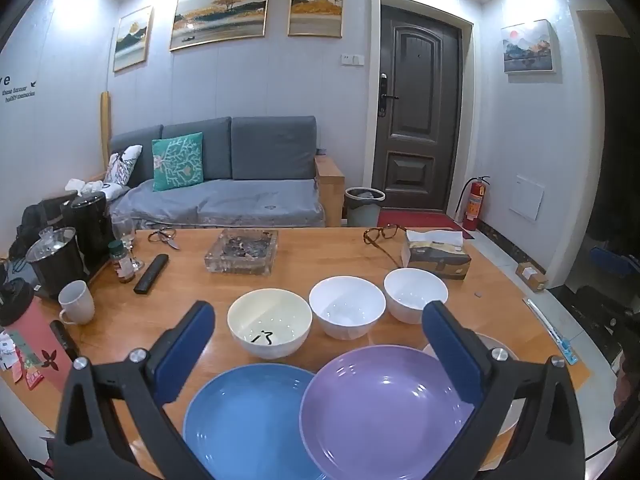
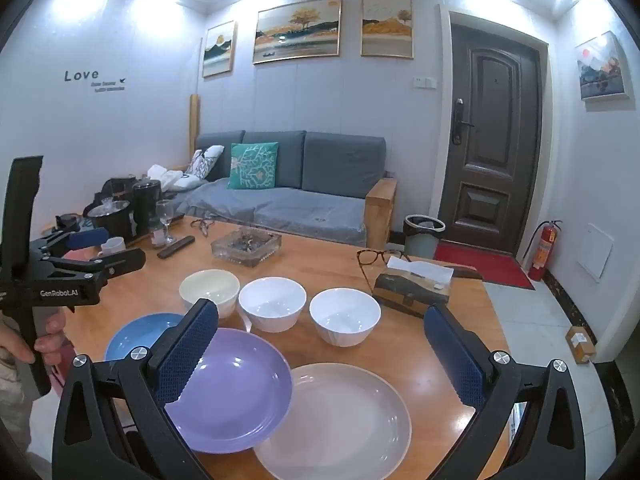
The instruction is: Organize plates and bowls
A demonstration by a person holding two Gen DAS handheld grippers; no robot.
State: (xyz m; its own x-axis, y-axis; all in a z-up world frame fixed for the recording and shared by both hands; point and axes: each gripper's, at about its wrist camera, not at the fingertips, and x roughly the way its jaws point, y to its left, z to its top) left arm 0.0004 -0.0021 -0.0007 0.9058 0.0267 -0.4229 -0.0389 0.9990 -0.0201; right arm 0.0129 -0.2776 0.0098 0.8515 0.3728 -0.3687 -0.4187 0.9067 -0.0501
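Three plates lie along the near edge of the wooden table (image 2: 440, 340): a blue plate (image 1: 244, 420) (image 2: 136, 336), a purple plate (image 1: 384, 408) (image 2: 236, 392) overlapping it, and a pale pink plate (image 2: 340, 420) (image 1: 498, 346). Behind them stand a cream bowl (image 1: 269, 322) (image 2: 209, 289) and two white bowls (image 1: 346, 306) (image 1: 414, 294) (image 2: 273, 303) (image 2: 345, 316). My left gripper (image 1: 320, 332) is open and empty above the blue and purple plates; it also shows in the right wrist view (image 2: 100, 248). My right gripper (image 2: 320, 332) is open and empty above the purple and pink plates.
A glass ashtray (image 1: 241, 255), a tissue box (image 1: 436, 254), glasses (image 1: 384, 234), a remote (image 1: 151, 273), a white mug (image 1: 77, 302), a spice jar (image 1: 121, 261), a wine glass (image 1: 126, 236) and kettles (image 1: 56, 260) sit on the table's far and left parts. A sofa (image 1: 224, 184) stands behind.
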